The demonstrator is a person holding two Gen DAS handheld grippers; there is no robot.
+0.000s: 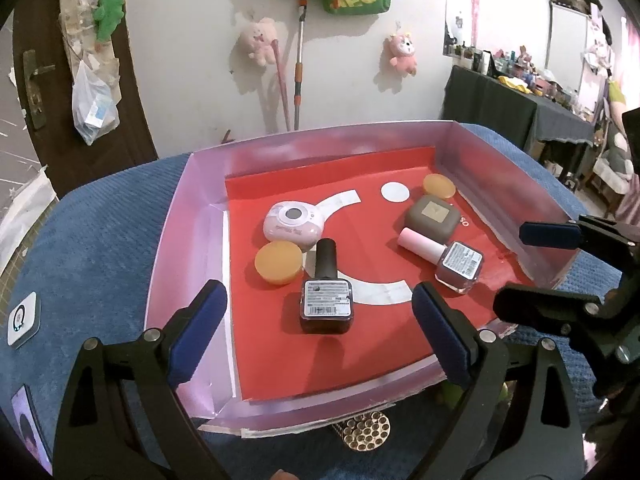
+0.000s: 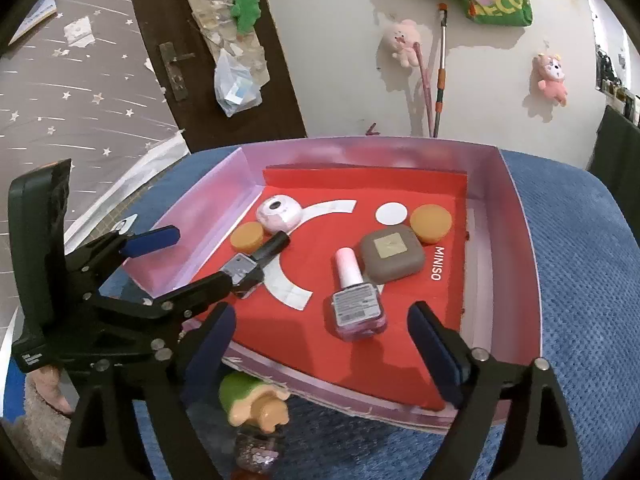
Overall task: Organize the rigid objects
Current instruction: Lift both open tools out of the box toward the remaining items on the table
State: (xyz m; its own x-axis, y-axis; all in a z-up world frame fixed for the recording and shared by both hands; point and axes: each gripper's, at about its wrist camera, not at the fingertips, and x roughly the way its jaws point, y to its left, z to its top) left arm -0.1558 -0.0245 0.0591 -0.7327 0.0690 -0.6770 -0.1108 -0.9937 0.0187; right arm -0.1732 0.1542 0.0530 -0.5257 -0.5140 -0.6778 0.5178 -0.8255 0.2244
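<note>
A pink-walled box (image 1: 184, 216) with a red floor lies on a blue cushion. Inside lie a dark nail polish bottle (image 1: 326, 292), a pink-capped polish bottle (image 1: 444, 258), a grey square case (image 1: 432, 218), a pink round device (image 1: 294, 226) and two orange discs (image 1: 278, 262) (image 1: 439, 186). My left gripper (image 1: 320, 320) is open and empty, hovering over the box's near edge around the dark bottle. My right gripper (image 2: 320, 340) is open and empty, just short of the pink-capped bottle (image 2: 356, 300). The grey case (image 2: 392, 254) lies behind that bottle.
A green and tan toy (image 2: 256, 402) and a glittery object (image 2: 256, 456) lie on the cushion below the box's near edge. A gold perforated disc (image 1: 366, 430) lies there too. A small white square device (image 1: 22, 318) sits at the cushion's left. A door and wall stand behind.
</note>
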